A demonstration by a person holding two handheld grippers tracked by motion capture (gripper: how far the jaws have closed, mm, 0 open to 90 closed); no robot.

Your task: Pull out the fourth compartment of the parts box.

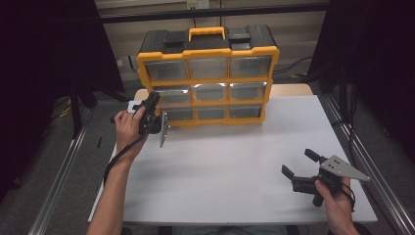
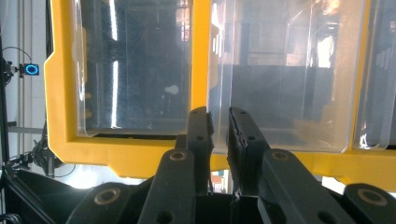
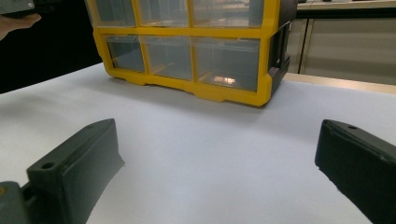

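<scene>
A yellow and black drawer cabinet with clear drawers stands at the back of the white table. My left gripper is turned on its side at the cabinet's left edge, level with the middle-left drawer. In the left gripper view the jaws stand almost together, with the thin edge of a clear drawer pinched between the pads beside the yellow frame. My right gripper rests low at the table's front right. It is wide open with nothing between its jaws and faces the cabinet.
The white table runs from the cabinet to the front edge. Metal rails run along both sides of the table, and dark curtains hang to the left and right. A black cable trails from my left gripper along the forearm.
</scene>
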